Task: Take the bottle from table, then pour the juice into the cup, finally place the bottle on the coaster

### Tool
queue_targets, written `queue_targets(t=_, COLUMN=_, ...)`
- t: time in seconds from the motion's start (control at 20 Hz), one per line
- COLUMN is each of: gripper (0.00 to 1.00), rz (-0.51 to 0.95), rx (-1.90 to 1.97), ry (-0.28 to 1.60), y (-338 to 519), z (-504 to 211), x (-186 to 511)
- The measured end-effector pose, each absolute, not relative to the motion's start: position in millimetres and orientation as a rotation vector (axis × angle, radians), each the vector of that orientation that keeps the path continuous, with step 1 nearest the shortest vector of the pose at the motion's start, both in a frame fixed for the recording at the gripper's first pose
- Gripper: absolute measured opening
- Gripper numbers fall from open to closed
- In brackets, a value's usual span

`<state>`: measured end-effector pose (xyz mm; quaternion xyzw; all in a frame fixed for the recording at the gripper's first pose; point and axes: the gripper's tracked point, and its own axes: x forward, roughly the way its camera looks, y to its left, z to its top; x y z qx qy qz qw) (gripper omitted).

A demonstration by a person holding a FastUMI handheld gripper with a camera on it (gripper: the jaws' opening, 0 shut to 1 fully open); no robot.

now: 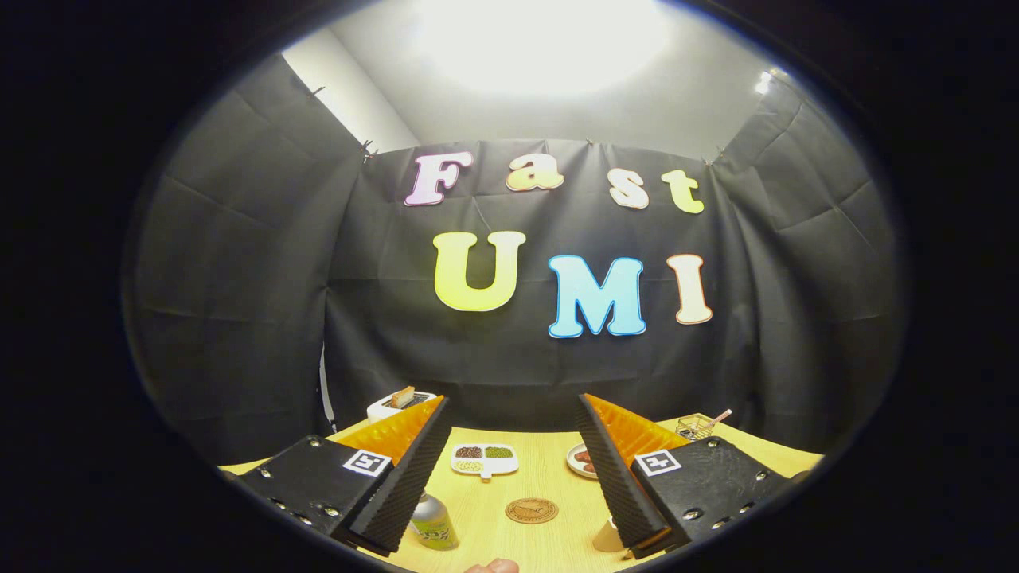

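My gripper [513, 414] is open and held above the wooden table [541, 477], with nothing between its fingers. A small bottle [434, 523] with a silver cap and a green-yellow label stands on the table, partly hidden under the left finger [406, 477]. A round brown coaster [531, 510] lies on the table between the fingers, to the right of the bottle. The edge of a pale cup [609, 537] peeks out from under the right finger [617, 469].
A white divided dish [484, 459] with dark, green and yellow contents lies beyond the coaster. A small plate [582, 460] sits by the right finger. A white toaster [398, 402] with bread stands back left; a wire basket [695, 426] back right. A fingertip [492, 566] shows nearest me.
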<state>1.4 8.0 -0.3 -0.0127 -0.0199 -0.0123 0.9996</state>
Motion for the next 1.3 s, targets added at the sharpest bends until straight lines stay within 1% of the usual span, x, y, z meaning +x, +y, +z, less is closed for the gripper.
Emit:
queue_targets(t=0.6, gripper=0.96, rz=0.000, rx=-0.004, ry=-0.019, y=46.2, z=-33.9, x=9.8)
queue_targets(t=0.95, gripper=0.96, rz=0.038, rx=0.016, ry=0.046, y=87.4, z=-77.9, x=16.8)
queue_targets(t=1.3, gripper=0.96, rz=0.007, rx=0.018, ry=0.150, y=105.9, z=-132.6, x=27.3)
